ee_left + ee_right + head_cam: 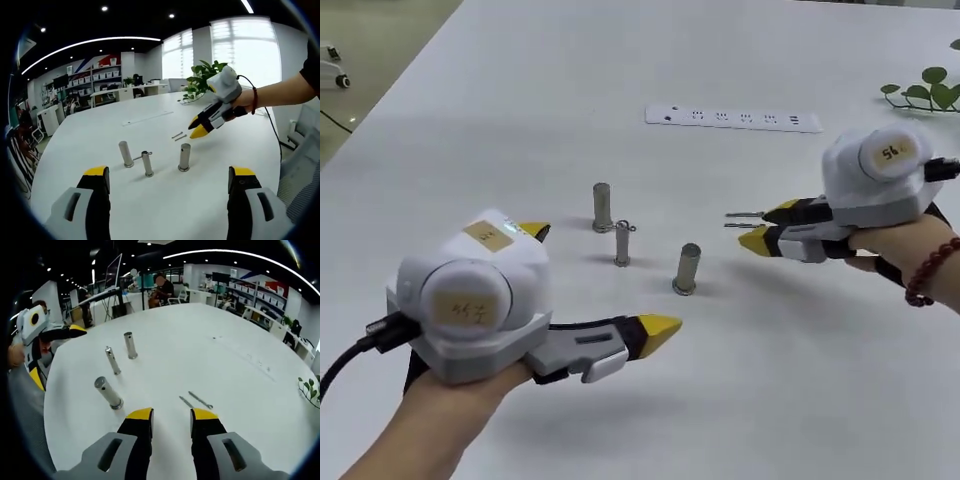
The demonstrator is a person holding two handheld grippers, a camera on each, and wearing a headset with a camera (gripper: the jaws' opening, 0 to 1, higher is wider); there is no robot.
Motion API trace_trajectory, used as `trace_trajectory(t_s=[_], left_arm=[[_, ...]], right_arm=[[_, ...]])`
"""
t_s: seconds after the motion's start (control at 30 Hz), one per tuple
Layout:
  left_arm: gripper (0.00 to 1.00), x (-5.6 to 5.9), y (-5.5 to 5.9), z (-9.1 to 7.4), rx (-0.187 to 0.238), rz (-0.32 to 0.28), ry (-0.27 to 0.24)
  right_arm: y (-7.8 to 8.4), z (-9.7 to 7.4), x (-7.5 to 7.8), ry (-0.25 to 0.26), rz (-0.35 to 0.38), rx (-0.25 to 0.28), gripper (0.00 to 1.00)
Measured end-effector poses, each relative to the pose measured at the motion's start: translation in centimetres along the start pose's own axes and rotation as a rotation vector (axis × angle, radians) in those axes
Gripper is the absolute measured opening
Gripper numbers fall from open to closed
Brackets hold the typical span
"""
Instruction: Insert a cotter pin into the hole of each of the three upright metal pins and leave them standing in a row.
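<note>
Your left gripper [596, 281] is near you on the left, over the white tabletop [520, 90], its yellow-tipped jaws spread wide with nothing between them. Your right gripper [767, 225] hovers on the right, its jaws parted by only a narrow gap and empty. Between the two grippers, three upright grey metal pins stand on the table in a slanted row: the far-left pin [602, 206], the middle pin [622, 245] and the near-right pin [687, 269], each apart from its neighbours. The middle pin carries a thin wire cotter pin [626, 228] through its hole near the top, while the other two stand bare. Two loose silver cotter pins [200, 400] lie flat on the table side by side, just ahead of your right gripper's tips and to the right of the row. Farther off lies a long white power strip [734, 118], and a green leafy plant [923, 90] sits at the far right edge.
</note>
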State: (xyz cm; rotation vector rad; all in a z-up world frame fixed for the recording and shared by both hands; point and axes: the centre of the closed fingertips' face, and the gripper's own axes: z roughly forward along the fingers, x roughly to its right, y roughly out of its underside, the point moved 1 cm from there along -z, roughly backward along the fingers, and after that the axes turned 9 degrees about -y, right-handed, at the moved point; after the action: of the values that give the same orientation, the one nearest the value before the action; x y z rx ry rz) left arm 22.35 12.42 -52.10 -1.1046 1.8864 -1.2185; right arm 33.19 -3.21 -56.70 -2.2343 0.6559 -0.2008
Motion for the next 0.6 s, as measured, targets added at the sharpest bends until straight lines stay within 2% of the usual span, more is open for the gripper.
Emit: trace_trajectory(t_s=[0.37,0.5,0.6], left_arm=[[0.96,-0.4,0.2,0.0,-0.008,-0.007,0.004],[0.96,-0.5,0.1,0.0,-0.007,-0.010,0.004],[0.94,-0.6,0.2,0.0,-0.012,-0.009,0.006]], right_arm=[[0.8,0.8,1.8,-0.003,-0.060,-0.109,0.21],[1.0,1.2,2.3,-0.014,-0.052,-0.128,0.19],[1.5,1.5,2.7,-0.020,-0.066,-0.166,0.17]])
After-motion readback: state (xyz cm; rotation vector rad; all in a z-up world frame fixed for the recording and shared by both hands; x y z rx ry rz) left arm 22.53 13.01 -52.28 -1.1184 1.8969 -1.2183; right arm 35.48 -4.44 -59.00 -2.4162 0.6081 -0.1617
